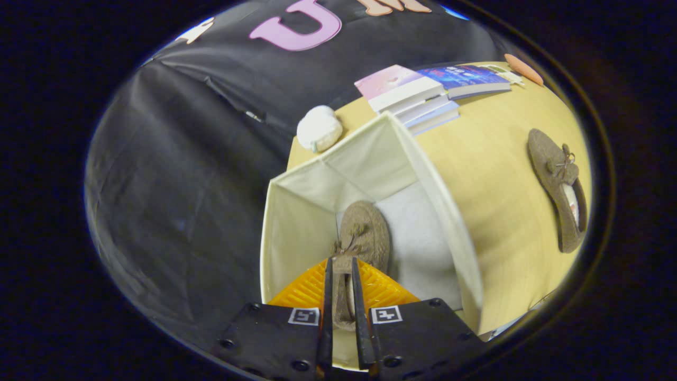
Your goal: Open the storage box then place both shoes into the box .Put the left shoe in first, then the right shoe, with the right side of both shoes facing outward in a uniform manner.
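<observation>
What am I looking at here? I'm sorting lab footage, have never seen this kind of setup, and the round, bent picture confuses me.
The picture comes from a wide-angle camera riding on a hand-held gripper, a two-fingered tool a person carries; no robot arm is involved. The lens bends everything, so the table looks curved.

The two fingers at the bottom are closed on a brown shoe, holding it by its rim inside an open cream fabric box. It hangs along the box's left wall; whether it touches the bottom is unclear.

Beyond the box, on the wooden table, lie a second brown shoe, a stack of books and a white rounded thing near the edge. The black cloth behind is the booth's wall.
</observation>
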Motion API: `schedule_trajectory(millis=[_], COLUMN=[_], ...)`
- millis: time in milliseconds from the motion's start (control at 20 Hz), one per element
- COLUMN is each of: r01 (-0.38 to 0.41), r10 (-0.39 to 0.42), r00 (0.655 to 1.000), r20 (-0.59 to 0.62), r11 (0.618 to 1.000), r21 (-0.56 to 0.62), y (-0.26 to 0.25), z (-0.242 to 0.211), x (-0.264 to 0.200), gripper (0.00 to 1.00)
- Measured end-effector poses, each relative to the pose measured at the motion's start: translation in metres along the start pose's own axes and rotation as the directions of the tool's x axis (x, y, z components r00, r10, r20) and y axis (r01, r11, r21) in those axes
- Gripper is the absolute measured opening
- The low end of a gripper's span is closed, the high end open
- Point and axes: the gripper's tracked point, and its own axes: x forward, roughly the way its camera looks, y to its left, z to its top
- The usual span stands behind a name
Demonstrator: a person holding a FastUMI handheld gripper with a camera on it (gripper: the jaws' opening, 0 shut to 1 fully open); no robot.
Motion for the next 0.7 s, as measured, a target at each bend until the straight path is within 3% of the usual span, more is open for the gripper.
schedule_trajectory(millis=[300, 500, 700], r01=[0.044, 0.161, 0.277], r10=[-0.048, -0.174, -0.303], r00=[0.973, 0.935, 0.895], r20=[0.225, 0.31, 0.326], r11=[0.999, 0.985, 0.953], r21=[0.023, 0.066, 0.126], y=[-0.052, -0.123, -0.196], z=[0.088, 0.126, 0.132], x=[-0.051, -0.086, -0.112], gripper=[0.22, 0.22, 0.22])
